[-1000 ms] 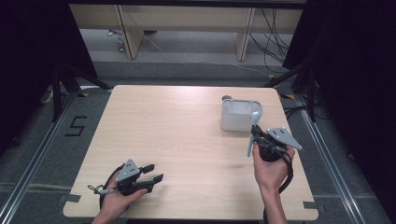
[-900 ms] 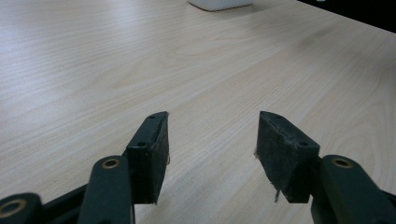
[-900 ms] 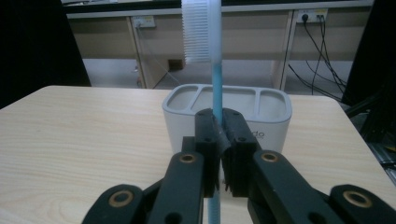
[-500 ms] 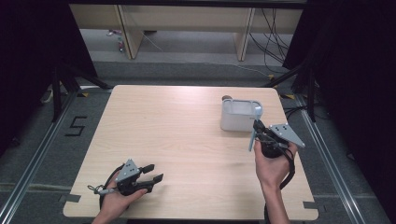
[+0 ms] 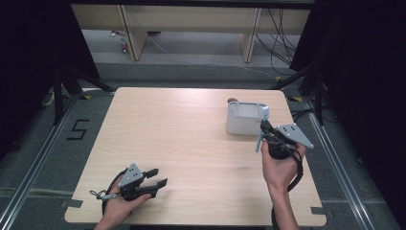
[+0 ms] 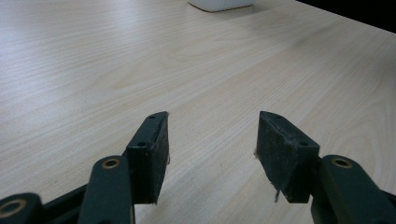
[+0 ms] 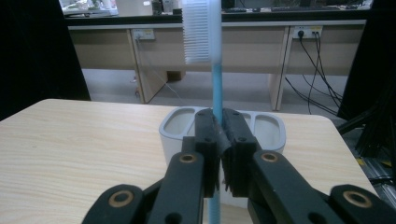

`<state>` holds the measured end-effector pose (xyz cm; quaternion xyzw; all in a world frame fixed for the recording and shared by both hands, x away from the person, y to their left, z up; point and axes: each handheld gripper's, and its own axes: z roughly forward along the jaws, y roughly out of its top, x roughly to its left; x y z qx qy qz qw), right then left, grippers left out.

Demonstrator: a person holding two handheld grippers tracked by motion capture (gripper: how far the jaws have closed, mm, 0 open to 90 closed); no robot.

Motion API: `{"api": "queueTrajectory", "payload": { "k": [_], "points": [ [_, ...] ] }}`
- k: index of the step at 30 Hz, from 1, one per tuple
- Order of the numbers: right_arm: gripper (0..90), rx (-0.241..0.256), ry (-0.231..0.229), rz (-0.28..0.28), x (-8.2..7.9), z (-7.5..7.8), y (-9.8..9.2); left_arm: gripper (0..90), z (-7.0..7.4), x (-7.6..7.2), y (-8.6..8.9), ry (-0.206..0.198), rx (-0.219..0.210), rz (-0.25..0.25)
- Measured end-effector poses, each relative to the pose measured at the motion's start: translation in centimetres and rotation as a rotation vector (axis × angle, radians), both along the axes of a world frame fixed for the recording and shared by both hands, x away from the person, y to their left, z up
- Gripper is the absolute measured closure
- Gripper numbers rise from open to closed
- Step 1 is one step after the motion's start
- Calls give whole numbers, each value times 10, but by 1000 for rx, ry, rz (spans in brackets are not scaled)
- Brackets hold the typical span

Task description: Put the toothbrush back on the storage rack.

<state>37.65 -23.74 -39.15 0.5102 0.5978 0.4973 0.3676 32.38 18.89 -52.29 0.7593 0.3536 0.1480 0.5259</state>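
Upright, toothbrush (image 7: 215, 84) in right claw (image 7: 219, 135), beside holder (image 7: 266, 128)

lab: framed test table (image 5: 191, 143), cables (image 5: 282, 33)

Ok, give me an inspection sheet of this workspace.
Surface: light wooden table, bare around the work.
Job's things: blue toothbrush, bristles up, upright; white holder with compartments, standing near the far right corner.
Clutter: nothing seen.
Grippers: right gripper shut on the toothbrush handle, just in front of the holder; left gripper open, holding nothing, low over the table near the front left.
Cables: black cable looping from the left gripper; floor cables beyond the table.
Surroundings: wooden bench legs, dark curtains at the sides.
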Motion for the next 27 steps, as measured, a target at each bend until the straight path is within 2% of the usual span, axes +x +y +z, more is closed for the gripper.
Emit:
{"api": "queueTrajectory", "payload": {
  "k": [2, 3, 4, 8, 10, 13, 16, 17, 27],
  "points": [
    [860, 13, 4, -10, 0, 1, 1, 435, 0, 0, 0, 0, 0, 0],
    [860, 4, -11, 4, 1, 1, 1, 435, 0, 0, 0, 0, 0, 0],
    [860, 0, -7, 9, 1, 1, 0, 435, 0, 0, 0, 0, 1, -1],
    [860, -13, -16, 2, 2, 3, 0, 435, 0, 0, 0, 0, 1, 0],
    [860, 1, -15, 6, 3, 3, 0, 435, 0, 0, 0, 0, 0, 0],
    [860, -8, -24, 4, 3, 3, 0, 435, 0, 0, 0, -1, 0, 0],
    [860, 16, -24, -2, 4, 3, 2, 435, 0, 0, 0, 0, 1, 0],
    [860, -3, -28, 9, 5, 3, 0, 435, 0, 0, 0, 0, 1, 0],
    [860, -6, -29, -6, 6, 6, 0, 435, 0, 0, 0, 1, -1, 2]
  ]
}}
